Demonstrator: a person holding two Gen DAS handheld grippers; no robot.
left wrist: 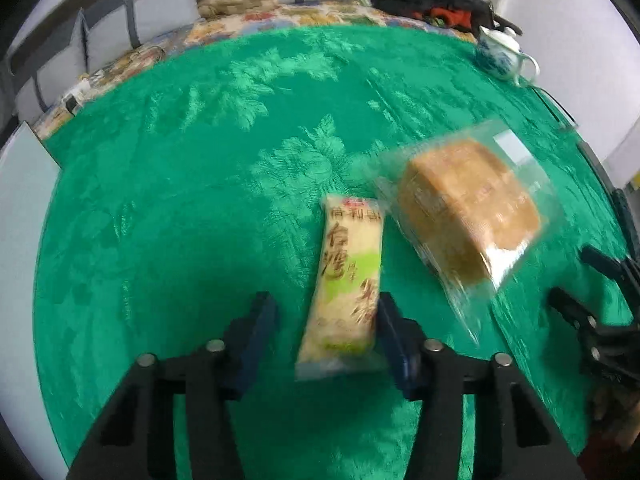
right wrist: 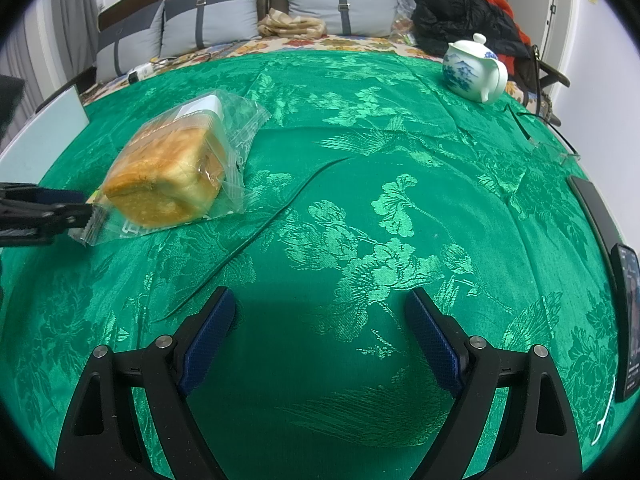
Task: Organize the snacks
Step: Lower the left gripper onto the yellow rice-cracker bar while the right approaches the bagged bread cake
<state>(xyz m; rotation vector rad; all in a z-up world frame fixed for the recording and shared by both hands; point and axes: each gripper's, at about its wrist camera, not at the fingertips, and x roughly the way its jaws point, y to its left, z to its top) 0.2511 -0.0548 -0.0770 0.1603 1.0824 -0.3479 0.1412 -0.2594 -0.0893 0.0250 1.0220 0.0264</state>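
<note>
I have the left gripper [left wrist: 326, 322] low and level, pads parted with its right pad [left wrist: 394, 334] just touching what lies between and the left pad standing clear, and the right gripper [right wrist: 320, 316] level, its blue pads [right wrist: 210, 334] spread wide, holding nothing.

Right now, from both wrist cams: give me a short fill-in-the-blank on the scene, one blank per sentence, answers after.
1. The long snack packet lies between the fingers of the ____ gripper.
2. The right gripper is open and holds ____.
3. The bagged bread rests on a ____ tablecloth.
4. The white-and-blue ____ stands at the far right of the table.

Answers: left; nothing; green; teapot
</note>
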